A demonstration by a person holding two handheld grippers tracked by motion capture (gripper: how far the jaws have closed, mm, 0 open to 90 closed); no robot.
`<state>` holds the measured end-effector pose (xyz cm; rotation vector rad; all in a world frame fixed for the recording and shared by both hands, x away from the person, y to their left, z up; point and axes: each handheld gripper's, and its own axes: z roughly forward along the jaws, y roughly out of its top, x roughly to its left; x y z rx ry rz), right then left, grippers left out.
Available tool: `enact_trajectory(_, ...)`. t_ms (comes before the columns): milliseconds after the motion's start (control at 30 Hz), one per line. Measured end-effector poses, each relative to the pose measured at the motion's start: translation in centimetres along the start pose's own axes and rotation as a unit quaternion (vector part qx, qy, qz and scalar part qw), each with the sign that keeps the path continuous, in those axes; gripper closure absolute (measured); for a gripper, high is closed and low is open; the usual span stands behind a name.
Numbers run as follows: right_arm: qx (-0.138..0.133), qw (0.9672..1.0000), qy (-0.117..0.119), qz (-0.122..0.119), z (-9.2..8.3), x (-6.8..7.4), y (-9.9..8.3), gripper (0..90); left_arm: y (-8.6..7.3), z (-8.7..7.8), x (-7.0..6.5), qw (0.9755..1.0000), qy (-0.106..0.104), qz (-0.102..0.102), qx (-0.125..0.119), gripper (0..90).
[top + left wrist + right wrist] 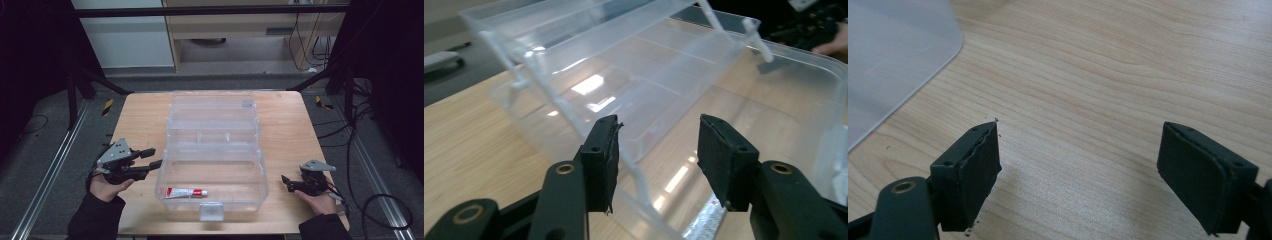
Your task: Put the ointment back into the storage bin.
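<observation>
The left gripper sits left of centre in the high view, touching or just short of the left wall of the clear plastic box. Its jaws stand moderately apart and hold nothing; in the left gripper view the box's near rim passes through the gap between them. The right gripper rests at the lower right of the high view, apart from the box. Its jaws are spread wide over bare table and grip nothing.

The tube lies flat on the box floor, in the lower centre of the high view, close to the front wall and above the latch. Its long axis runs left to right across the frame, parallel to the front wall. The red cap end appears to point right and the flat crimped end left, though the view is too small to be certain.

Judged risks from this position:
- Closing the left jaws here would probably clamp the thin wall rather than the tube, which could drag or tip the light box.
- The hinged tray and lid stand open behind the base; a push on the wall could shift them or swing them shut.
- Reaching down for the tube, the jaws could strike the rim, because the walls are transparent and hard to read.
- A grip along the tube's long axis would likely slip; a grip across it should seat better.
</observation>
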<state>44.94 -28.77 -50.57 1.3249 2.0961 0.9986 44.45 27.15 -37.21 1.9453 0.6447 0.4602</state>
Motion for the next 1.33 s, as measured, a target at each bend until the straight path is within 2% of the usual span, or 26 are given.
enact_trajectory(33,0.000,1.0000,0.000,0.000,0.0,0.0,0.0,17.6,0.0,0.0,0.0,1.0000,0.000,0.000,0.000,50.9)
enact_trajectory(67,0.000,1.0000,-0.001,0.000,0.0,0.0,0.0,17.5,-0.5,-0.4,0.3,0.9997,0.023,-0.011,-0.004,50.5)
enact_trajectory(133,0.001,1.0000,0.001,0.002,-0.1,0.0,0.0,17.5,-0.8,-0.6,0.5,0.9993,0.034,-0.015,-0.005,49.8)
enact_trajectory(233,0.000,1.0000,0.001,0.002,-0.1,-0.1,0.0,17.4,-2.0,-1.0,1.1,0.9966,0.072,-0.039,-0.008,48.5)
enact_trajectory(300,0.000,1.0000,0.000,0.005,-0.1,-0.1,0.0,17.3,-2.2,-1.0,1.2,0.9957,0.080,-0.045,-0.009,48.1)
enact_trajectory(333,0.000,1.0000,0.001,0.005,-0.1,-0.1,0.0,17.3,-3.0,-1.1,1.5,0.9934,0.097,-0.062,-0.007,47.5)
enact_trajectory(367,0.000,1.0000,0.001,0.005,-0.1,-0.1,0.0,17.3,-3.0,-1.1,1.5,0.9934,0.097,-0.062,-0.007,47.0)
enact_trajectory(400,-0.001,1.0000,0.000,0.002,-0.1,-0.2,0.0,17.2,-3.7,-1.1,1.8,0.9909,0.115,-0.070,-0.004,45.8)
enact_trajectory(433,-0.001,1.0000,0.000,0.002,-0.1,-0.2,0.0,17.2,-3.7,-1.1,1.8,0.9909,0.115,-0.070,-0.004,44.5)
enact_trajectory(467,-0.001,1.0000,0.000,0.002,-0.1,-0.2,0.0,17.2,-4.0,-1.2,2.0,0.9896,0.122,-0.077,-0.001,44.5)
enact_trajectory(500,-0.001,1.0000,-0.001,0.003,-0.1,-0.2,0.0,17.2,-4.6,-1.2,2.4,0.9867,0.138,-0.086,0.008,43.2)
enact_trajectory(533,-0.001,1.0000,-0.001,0.003,-0.1,-0.2,0.0,17.2,-4.6,-1.2,2.4,0.9867,0.138,-0.086,0.008,42.5)
enact_trajectory(567,-0.001,1.0000,-0.001,0.003,-0.1,-0.2,0.0,17.2,-4.9,-1.2,2.6,0.9852,0.144,-0.092,0.010,42.5)
enact_trajectory(600,0.000,1.0000,-0.002,0.004,-0.1,-0.2,0.0,17.1,-5.5,-1.1,3.1,0.9813,0.158,-0.109,0.014,41.3)
enact_trajectory(633,0.000,1.0000,-0.002,0.003,-0.1,-0.2,0.0,17.0,-5.9,-1.0,3.2,0.9789,0.169,-0.114,0.018,40.4)
enact_trajectory(800,0.000,1.0000,-0.004,-0.001,0.0,-0.1,-0.1,16.6,-7.8,-0.4,4.1,0.9699,0.201,-0.130,0.046,37.6)
enact_trajectory(833,0.001,1.0000,-0.005,-0.001,0.0,-0.1,-0.1,16.4,-7.8,-0.4,4.1,0.9699,0.201,-0.130,0.046,37.4)
enact_trajectory(867,0.002,1.0000,-0.005,-0.001,0.0,-0.1,-0.1,16.1,-8.4,-0.2,4.3,0.9659,0.217,-0.130,0.057,37.4)
enact_trajectory(900,0.002,1.0000,-0.006,-0.003,0.0,-0.1,-0.1,15.7,-8.8,-0.1,4.5,0.9642,0.221,-0.134,0.060,37.3)
enact_trajectory(967,0.001,1.0000,-0.007,-0.003,0.0,-0.1,-0.1,15.5,-9.0,-0.1,4.6,0.9635,0.223,-0.134,0.062,37.0)
enact_trajectory(1067,-0.002,1.0000,-0.008,0.004,-0.2,-0.1,-0.1,15.0,-10.0,0.0,4.9,0.9570,0.243,-0.140,0.076,35.3)
enact_trajectory(1100,-0.003,1.0000,-0.008,0.003,-0.2,-0.1,-0.1,15.0,-10.0,0.0,4.9,0.9570,0.243,-0.140,0.076,34.7)
enact_trajectory(1133,-0.004,1.0000,-0.009,0.002,-0.2,-0.1,-0.1,15.0,-10.3,0.0,5.1,0.9543,0.248,-0.145,0.081,34.0)
enact_trajectory(1167,-0.004,1.0000,-0.009,0.002,-0.2,-0.1,-0.1,15.0,-10.3,0.0,5.1,0.9543,0.248,-0.145,0.081,33.8)
enact_trajectory(1233,-0.007,0.9999,-0.009,0.004,-0.3,-0.1,-0.1,15.0,-10.6,0.0,5.2,0.9513,0.253,-0.155,0.082,32.2)
enact_trajectory(1333,-0.008,0.9999,-0.010,0.003,-0.3,-0.1,-0.1,15.0,-10.7,0.1,5.3,0.9509,0.252,-0.156,0.088,30.3)
